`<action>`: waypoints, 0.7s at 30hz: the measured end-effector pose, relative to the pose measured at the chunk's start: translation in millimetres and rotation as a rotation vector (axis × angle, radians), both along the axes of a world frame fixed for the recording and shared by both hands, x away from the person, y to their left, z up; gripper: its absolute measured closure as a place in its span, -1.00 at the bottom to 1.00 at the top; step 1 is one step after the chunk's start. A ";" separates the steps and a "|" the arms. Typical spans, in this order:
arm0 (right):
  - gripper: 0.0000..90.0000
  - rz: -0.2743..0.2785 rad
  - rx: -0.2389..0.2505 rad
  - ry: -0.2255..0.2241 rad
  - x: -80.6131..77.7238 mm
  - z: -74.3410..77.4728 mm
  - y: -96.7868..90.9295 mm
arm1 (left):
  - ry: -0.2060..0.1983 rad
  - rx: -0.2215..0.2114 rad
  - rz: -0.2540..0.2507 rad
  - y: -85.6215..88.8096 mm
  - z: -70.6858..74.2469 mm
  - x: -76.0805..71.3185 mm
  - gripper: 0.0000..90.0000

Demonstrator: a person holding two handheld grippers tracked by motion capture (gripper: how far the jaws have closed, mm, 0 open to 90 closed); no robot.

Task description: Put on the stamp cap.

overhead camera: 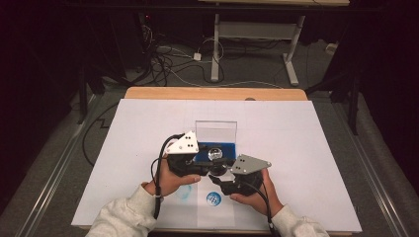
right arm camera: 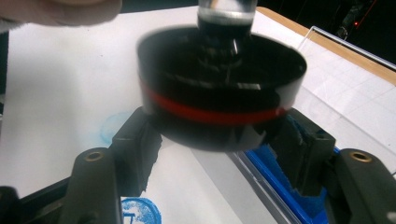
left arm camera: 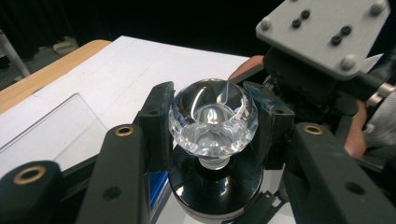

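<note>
**A:** The stamp is being held up over the middle of the surface (overhead camera: 148, 128), with its clear faceted knob (left arm camera: 212, 116) sitting between the jaws of your left claw (left arm camera: 212, 119) and its black base with the red band (right arm camera: 219, 100) sitting between the jaws of your right claw (right arm camera: 219, 144).

**B:** So both claws are gripping it?

**A:** Yes. You are clamping the knob with the left one, and the right one is closing on the base from both sides, though the base is blurring in the right gripper view.

**B:** What is lying underneath?

**A:** A blue round print (overhead camera: 213, 198) is showing on the white sheet just below, a faint blue smudge (overhead camera: 184, 191) beside it, and the blue ink pad (right arm camera: 299, 186) in its clear case (overhead camera: 216, 131) just behind.

**B:** What could go wrong?

**A:** I judge the smooth knob is risking a slip if you are twisting against the base; the stamp could drop and smear ink on the sheet.
</note>
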State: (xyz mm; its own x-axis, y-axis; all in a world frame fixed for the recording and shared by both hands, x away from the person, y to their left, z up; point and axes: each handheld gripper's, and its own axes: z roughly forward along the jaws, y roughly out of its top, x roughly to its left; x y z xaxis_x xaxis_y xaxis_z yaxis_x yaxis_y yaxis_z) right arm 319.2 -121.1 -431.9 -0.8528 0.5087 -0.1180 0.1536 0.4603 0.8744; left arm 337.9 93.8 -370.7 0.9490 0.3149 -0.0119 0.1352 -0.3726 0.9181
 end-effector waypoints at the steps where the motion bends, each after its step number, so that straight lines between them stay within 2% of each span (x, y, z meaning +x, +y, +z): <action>1: -0.22 -0.001 -0.001 -0.003 -0.1 -0.1 0.1 | -0.004 -0.002 0.000 0.6 0.9 -0.3 0.22; 7: -0.25 -0.006 0.005 -0.009 0.3 0.2 -1.5 | -0.009 -0.001 0.005 2.8 2.7 -0.7 0.22; 11: -0.28 -0.012 -0.024 -0.019 -0.3 -0.9 -2.1 | -0.010 -0.006 0.007 4.9 4.0 -0.7 0.22; 21: -0.40 -0.022 -0.038 -0.031 0.0 -1.7 -6.4 | -0.017 -0.002 0.015 7.5 5.4 -1.0 0.22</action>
State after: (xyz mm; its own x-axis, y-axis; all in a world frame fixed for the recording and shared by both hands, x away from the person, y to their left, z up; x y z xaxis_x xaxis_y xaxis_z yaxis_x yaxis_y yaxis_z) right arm 319.2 -127.5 -433.6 -0.8371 0.5218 -0.1642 0.1367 0.4901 0.8609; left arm 337.0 101.3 -365.3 0.9444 0.3287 0.0031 0.1253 -0.3689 0.9210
